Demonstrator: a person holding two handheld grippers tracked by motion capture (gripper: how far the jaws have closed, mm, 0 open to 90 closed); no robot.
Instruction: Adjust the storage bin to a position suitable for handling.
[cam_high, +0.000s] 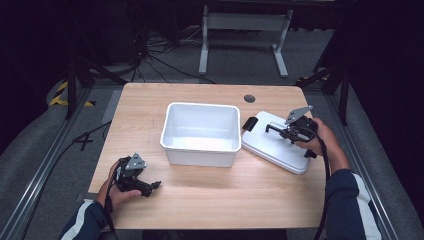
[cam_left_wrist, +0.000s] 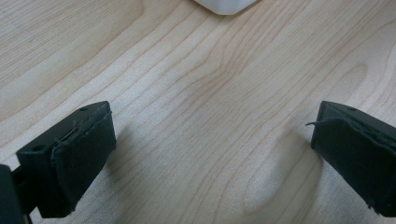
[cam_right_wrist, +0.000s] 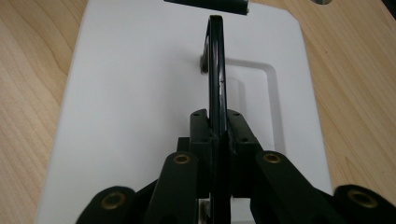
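Observation:
A white lid (cam_high: 272, 147) lies flat on the wooden table (cam_high: 215, 200), right of an empty white bin (cam_high: 200, 157). A thin black handle (cam_high: 273, 128) stands up from the lid. My right gripper (cam_high: 284, 132) is shut on that handle, coming in from the right. In the right gripper view the jaws (cam_right_wrist: 218, 119) pinch the handle (cam_right_wrist: 215, 56) edge-on above the lid (cam_right_wrist: 130, 93). My left gripper (cam_high: 152, 186) rests at the table's near left, jaws pointing right. In the left gripper view it (cam_left_wrist: 212, 126) stands wide open over bare wood.
A black latch (cam_high: 249, 123) sits on the lid's left end, close to the bin. A round cable hole (cam_high: 249, 98) is in the table behind it. A corner of the bin (cam_left_wrist: 224, 4) is ahead of the left gripper. Dark floor with cables surrounds the table.

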